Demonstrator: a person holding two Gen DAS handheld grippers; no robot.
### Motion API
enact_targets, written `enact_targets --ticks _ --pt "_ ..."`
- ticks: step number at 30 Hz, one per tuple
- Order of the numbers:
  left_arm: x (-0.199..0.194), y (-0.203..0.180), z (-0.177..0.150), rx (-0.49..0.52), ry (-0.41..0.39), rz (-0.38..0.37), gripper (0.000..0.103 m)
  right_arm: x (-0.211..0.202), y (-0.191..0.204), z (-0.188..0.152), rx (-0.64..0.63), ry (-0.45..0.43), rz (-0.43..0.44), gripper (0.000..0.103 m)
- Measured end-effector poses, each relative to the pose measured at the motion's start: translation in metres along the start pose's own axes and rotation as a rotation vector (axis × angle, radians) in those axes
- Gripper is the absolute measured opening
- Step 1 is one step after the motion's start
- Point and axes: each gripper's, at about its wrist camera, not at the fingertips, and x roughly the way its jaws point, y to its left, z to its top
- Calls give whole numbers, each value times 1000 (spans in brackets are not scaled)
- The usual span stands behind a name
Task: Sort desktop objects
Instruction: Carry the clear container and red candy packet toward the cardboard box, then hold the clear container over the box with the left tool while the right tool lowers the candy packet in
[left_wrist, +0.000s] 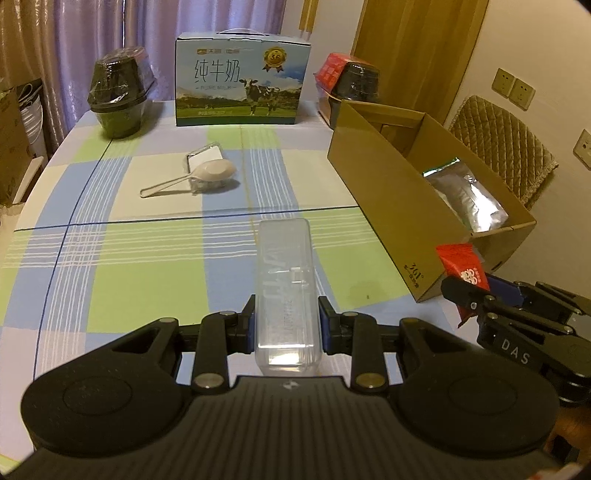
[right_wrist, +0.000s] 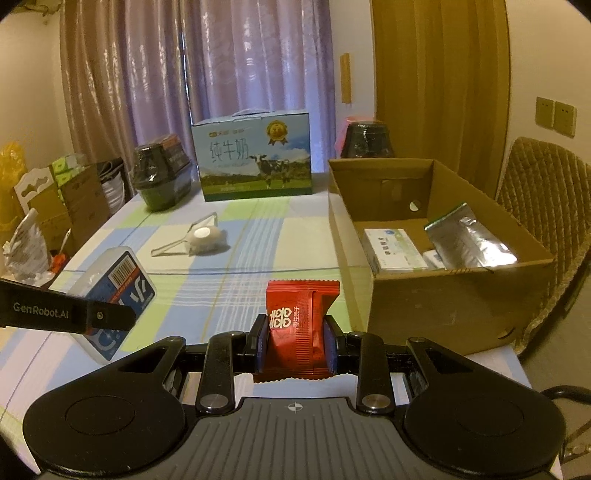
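table (left_wrist: 110, 258): checked cloth, milk carton (left_wrist: 242, 79) standing at the far edge
cardboard box (right_wrist: 436, 295): open, right side, silver pouch (right_wrist: 469, 240) inside
left gripper (left_wrist: 286, 325): clamped on a clear plastic case (left_wrist: 284, 280), held off the table
right gripper (right_wrist: 295, 339): pinching a red snack packet (right_wrist: 299, 325), just beside the box's near corner

Clear glossy hard-plastic rectangular case (left_wrist: 284, 291) is showing see-through walls with highlights. Red crinkled plastic-film snack packet (right_wrist: 297, 326) is looking semi-glossy, serrated ends. Open brown corrugated cardboard box (right_wrist: 436, 306) is reading matt; silver foil pouch (right_wrist: 469, 240) inside is glinting. Checked blue-green tablecloth (left_wrist: 147, 266) is looking like matt woven cloth. White plastic spoon (left_wrist: 192, 179) is looking smooth.
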Motion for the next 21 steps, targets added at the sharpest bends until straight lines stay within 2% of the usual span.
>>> enact_targets --ticks 11,21 --pt "2 -11 4 14 0 -8 26 -8 -12 7 0 -23 -13 27" --pt "13 -39 19 57 1 -48 26 -18 -49 25 22 -60 -54 27"
